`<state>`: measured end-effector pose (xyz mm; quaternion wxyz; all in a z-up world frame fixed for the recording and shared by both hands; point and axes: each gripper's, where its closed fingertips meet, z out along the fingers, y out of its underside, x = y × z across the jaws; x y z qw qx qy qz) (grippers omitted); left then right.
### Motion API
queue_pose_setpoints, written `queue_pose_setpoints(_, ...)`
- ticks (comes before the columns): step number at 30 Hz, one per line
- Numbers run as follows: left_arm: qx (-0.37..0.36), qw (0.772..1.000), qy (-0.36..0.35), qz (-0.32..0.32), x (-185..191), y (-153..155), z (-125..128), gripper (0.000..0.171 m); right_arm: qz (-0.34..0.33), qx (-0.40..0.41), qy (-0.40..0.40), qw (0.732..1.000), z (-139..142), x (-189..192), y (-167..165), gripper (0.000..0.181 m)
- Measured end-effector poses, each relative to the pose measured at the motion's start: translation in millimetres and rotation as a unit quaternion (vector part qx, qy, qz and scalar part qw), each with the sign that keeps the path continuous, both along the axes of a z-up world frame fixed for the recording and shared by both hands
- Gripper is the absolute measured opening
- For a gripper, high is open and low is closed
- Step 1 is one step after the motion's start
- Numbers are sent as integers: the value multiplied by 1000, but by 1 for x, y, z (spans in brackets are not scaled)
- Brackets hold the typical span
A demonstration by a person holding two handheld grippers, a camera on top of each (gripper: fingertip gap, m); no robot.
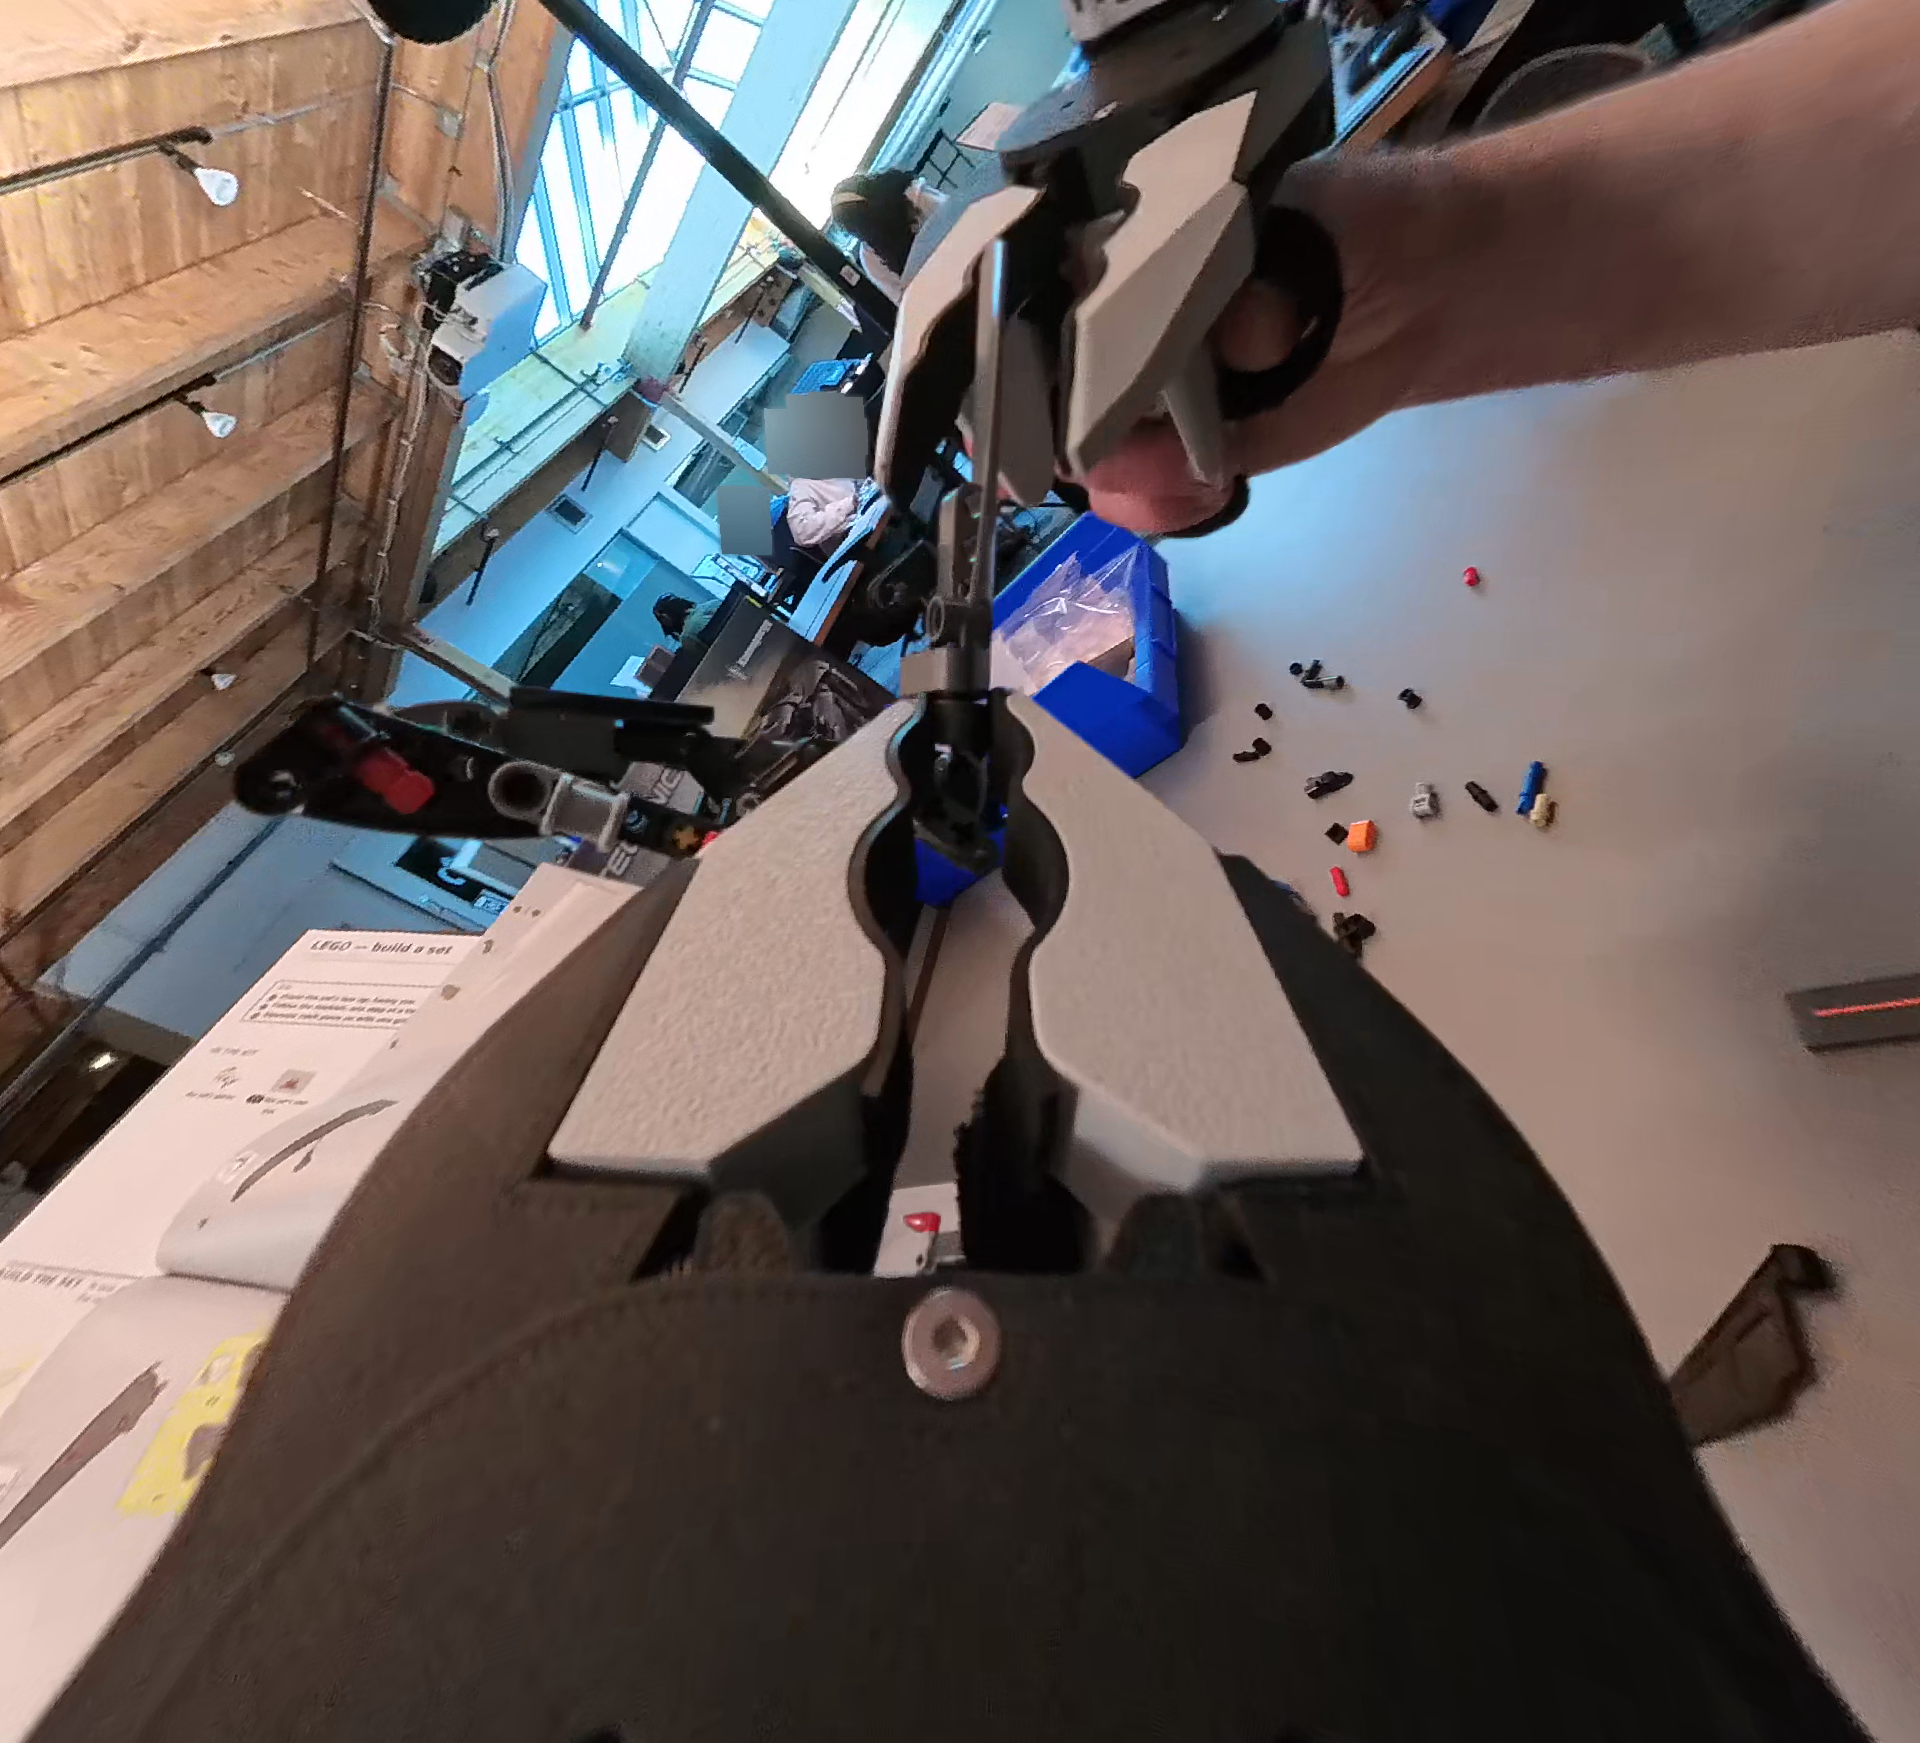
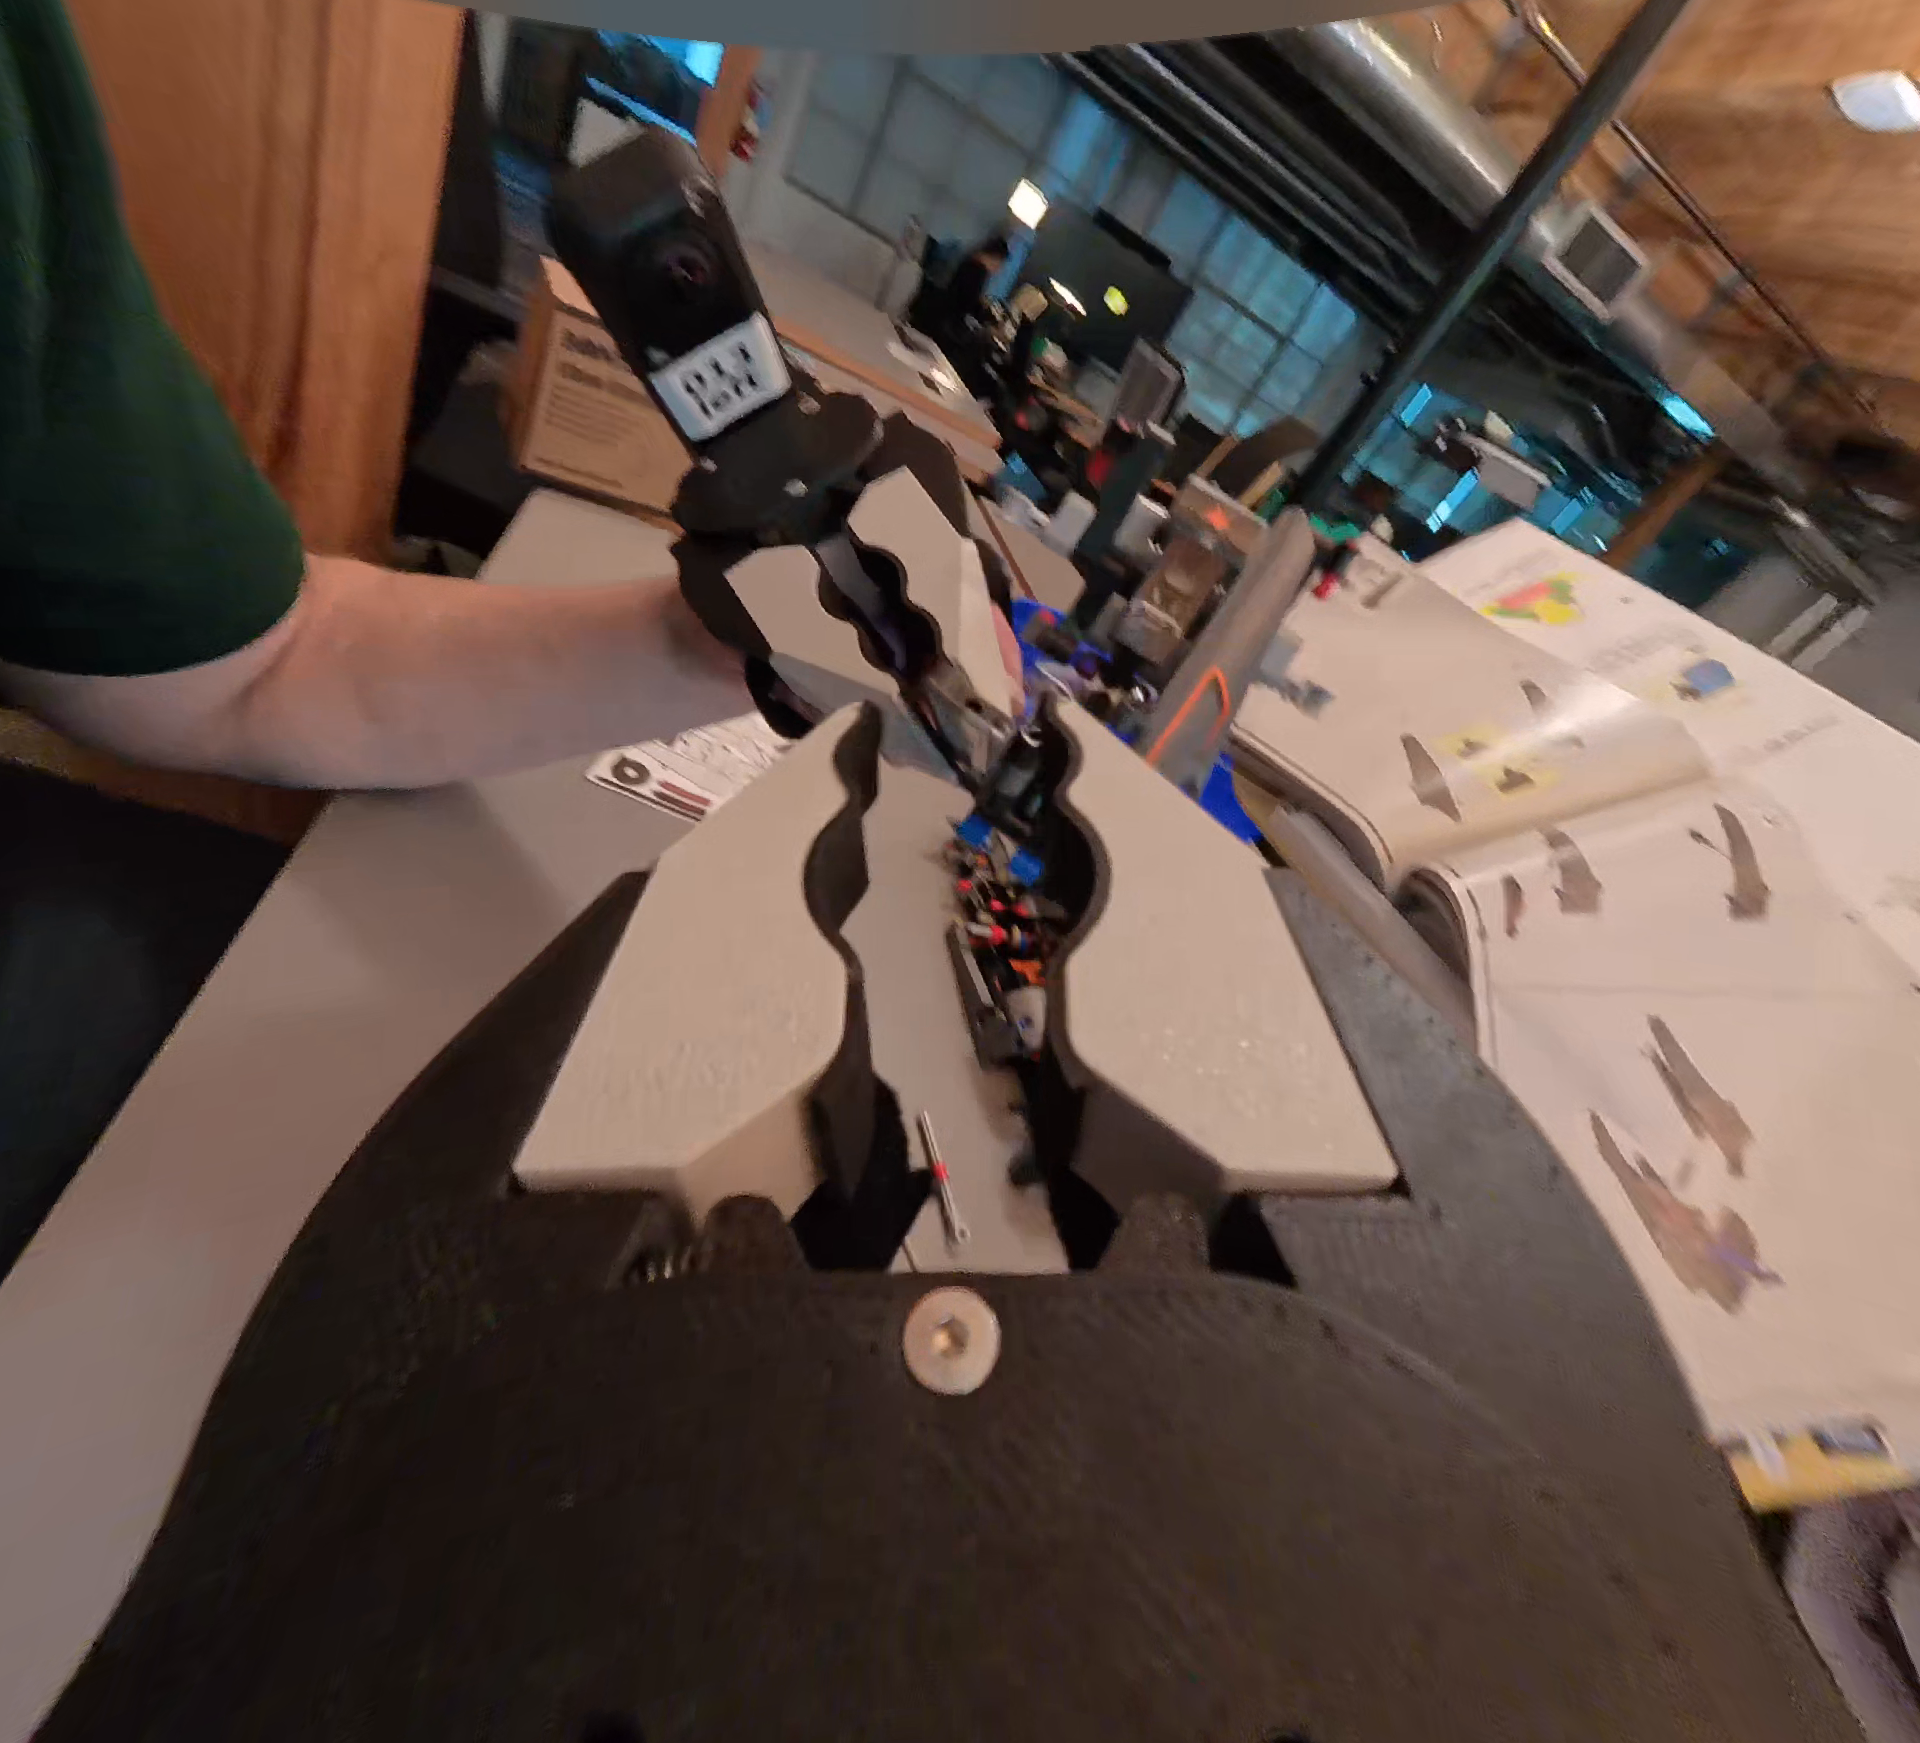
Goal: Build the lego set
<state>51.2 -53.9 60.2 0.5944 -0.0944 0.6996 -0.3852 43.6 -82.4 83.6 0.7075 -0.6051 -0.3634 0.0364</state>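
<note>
My left gripper (image 1: 961,706) is shut on a small black Technic assembly (image 1: 956,784), held above the grey table (image 1: 1558,550). A thin grey axle (image 1: 985,488) rises from the assembly into the right gripper (image 1: 997,457), whose fingers stand apart around it. In the right wrist view my right gripper (image 2: 956,722) is open, and the black piece (image 2: 1013,784) lies against its right finger. The left gripper (image 2: 935,701) points in from the upper left. A longer black Technic arm with a red part (image 1: 468,784) juts left; its link to the held piece is hidden.
Several loose small pieces (image 1: 1361,820) lie scattered on the table. A blue bin (image 1: 1101,706) holding bags stands behind them. An open instruction booklet (image 2: 1610,810) lies at the side. A short axle with a red mark (image 2: 940,1174) lies near me. People work at far tables. One gripper's finger ends stand about 4 cm off the other's.
</note>
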Motion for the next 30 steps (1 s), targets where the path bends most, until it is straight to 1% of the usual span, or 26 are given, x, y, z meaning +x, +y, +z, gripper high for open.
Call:
queue_pose_setpoints(2, 0, 1000, 5, -6, 0, -2, -2, 7, 36, 8, 5, 999, 3, -7, -6, 16)
queue_pose_setpoints(5, -6, 999, 18, -26, -1, -8, -5, 7, 62, 11, -13, 998, 2, -14, -10, 5)
queue_pose_setpoints(10, -16, 999, 22, -42, -2, -12, -6, 7, 64, 19, -57, 996, 2, -19, -13, 0)
queue_pose_setpoints(15, -19, 998, 22, -47, -1, -14, -6, 8, 40, 32, -114, 992, 1, -25, -14, 0)
queue_pose_setpoints(19, -38, 998, 17, -56, 1, -15, -4, 9, 24, 40, -129, 991, 4, -26, -13, 0)
queue_pose_setpoints(30, -68, 997, -7, -37, 10, -9, 1, 13, -31, 59, -185, 981, 7, -26, -4, 0)
